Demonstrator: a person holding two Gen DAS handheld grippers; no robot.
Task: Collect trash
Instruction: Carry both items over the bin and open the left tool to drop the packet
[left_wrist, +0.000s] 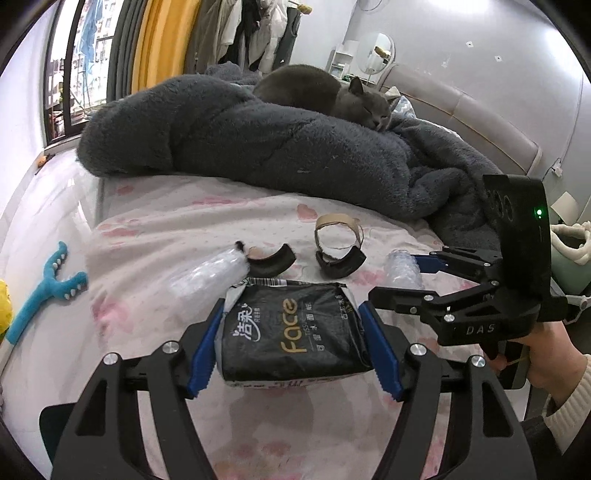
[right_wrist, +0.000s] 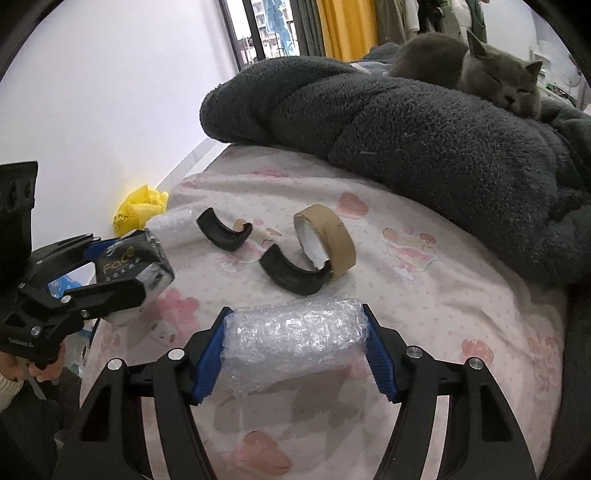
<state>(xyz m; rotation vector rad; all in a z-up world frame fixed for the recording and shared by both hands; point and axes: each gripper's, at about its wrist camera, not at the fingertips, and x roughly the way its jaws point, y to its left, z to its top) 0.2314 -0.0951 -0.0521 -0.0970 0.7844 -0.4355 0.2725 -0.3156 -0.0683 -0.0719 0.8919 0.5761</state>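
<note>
My left gripper (left_wrist: 291, 309) is shut on a black tissue pack (left_wrist: 295, 332) printed "Face", its blue pads pressing both ends. The right wrist view shows the same gripper (right_wrist: 144, 264) and pack (right_wrist: 129, 260) at the left. My right gripper (right_wrist: 295, 314) is shut on a roll of bubble wrap (right_wrist: 295, 332), held just over the sheet. In the left wrist view that gripper (left_wrist: 400, 278) grips the roll (left_wrist: 402, 269) at the right. On the bed lie two black curved pieces (right_wrist: 225, 232) (right_wrist: 291, 273), a brown tape core (right_wrist: 332, 236) and another bubble wrap piece (left_wrist: 210, 273).
A grey cat (left_wrist: 354, 99) sleeps on a dark fleece blanket (left_wrist: 258, 140) across the far side of the bed. A blue toy (left_wrist: 44, 291) lies at the bed's left edge. A yellow plastic bag (right_wrist: 138, 210) sits by the wall. A person's hand (left_wrist: 543, 362) holds the right gripper.
</note>
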